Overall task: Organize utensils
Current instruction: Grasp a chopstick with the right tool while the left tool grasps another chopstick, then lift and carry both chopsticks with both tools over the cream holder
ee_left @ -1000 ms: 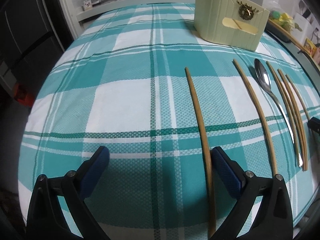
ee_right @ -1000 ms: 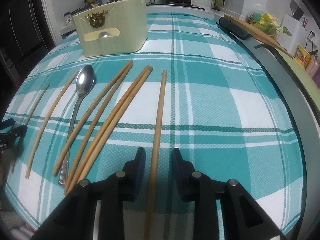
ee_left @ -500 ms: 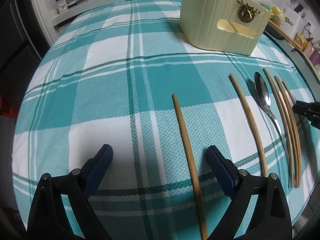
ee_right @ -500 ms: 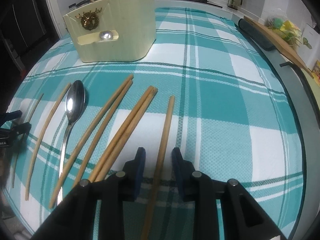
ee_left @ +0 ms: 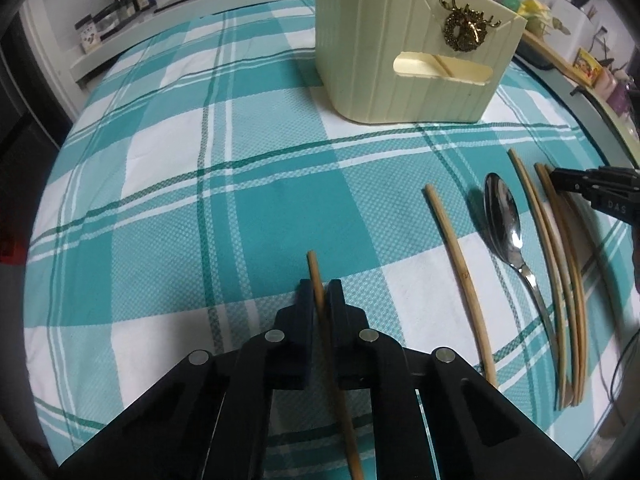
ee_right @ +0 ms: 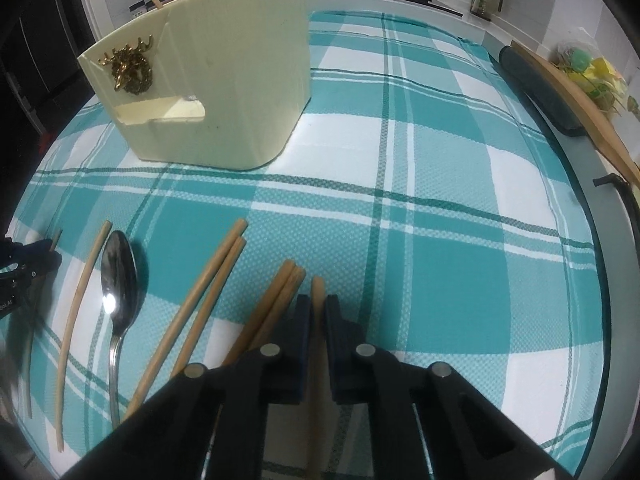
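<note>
Bench (ee_left: 168, 184) under a teal-and-white checked cloth. Cream utensil holder (ee_left: 404, 52) upright toward the far edge, gold wreath ornament (ee_left: 466, 28) on its front wall above a slot. Row of loose utensils nearer the cameras — steel spoon (ee_left: 506, 224) flat, bowl toward the holder, between a thin chopstick (ee_left: 460, 276) and paired chopsticks (ee_left: 560, 276). Left hand-held gripper (ee_left: 319, 296) clamped on the leftmost chopstick (ee_left: 314, 268). Right hand-held gripper (ee_right: 316, 312) clamped on the rightmost chopstick (ee_right: 317, 292), just beside a touching pair (ee_right: 280, 292).
</note>
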The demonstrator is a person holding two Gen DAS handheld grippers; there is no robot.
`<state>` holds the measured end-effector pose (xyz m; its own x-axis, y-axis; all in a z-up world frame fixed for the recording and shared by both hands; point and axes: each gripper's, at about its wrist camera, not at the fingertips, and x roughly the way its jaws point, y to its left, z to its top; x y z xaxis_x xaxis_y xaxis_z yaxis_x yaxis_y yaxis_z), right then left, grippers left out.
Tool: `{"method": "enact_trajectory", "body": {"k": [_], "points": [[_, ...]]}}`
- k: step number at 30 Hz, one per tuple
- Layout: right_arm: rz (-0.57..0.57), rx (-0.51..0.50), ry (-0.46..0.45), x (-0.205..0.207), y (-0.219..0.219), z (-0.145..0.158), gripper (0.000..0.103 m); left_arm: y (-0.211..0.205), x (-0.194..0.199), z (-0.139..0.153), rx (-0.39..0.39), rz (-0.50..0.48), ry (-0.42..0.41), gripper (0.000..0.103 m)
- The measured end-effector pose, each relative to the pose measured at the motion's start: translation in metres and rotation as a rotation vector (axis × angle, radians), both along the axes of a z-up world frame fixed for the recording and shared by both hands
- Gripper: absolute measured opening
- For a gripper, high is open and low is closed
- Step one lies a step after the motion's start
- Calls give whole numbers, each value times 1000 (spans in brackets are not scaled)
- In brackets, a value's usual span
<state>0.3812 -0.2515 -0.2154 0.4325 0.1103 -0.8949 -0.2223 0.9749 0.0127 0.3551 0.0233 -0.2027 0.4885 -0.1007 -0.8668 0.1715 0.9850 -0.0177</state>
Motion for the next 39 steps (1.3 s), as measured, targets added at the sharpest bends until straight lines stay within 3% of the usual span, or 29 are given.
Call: {"method": "enact_trajectory", "body": {"k": [5, 12, 21, 32, 39], "points": [[-44, 89, -42, -8, -9, 13, 7, 7, -14, 24, -83, 10, -77, 3], [-20, 192, -199, -48, -8, 82, 7, 14, -54, 88, -152, -11, -216, 3], [40, 244, -391, -111, 3, 160, 7, 23, -99, 149, -230, -27, -362, 3], [62, 284, -610, -159, 6, 205, 7, 14, -120, 179, -274, -47, -432, 3], [48, 342, -666, -158, 1, 211, 7, 8, -122, 189, -304, -57, -429, 3]]}}
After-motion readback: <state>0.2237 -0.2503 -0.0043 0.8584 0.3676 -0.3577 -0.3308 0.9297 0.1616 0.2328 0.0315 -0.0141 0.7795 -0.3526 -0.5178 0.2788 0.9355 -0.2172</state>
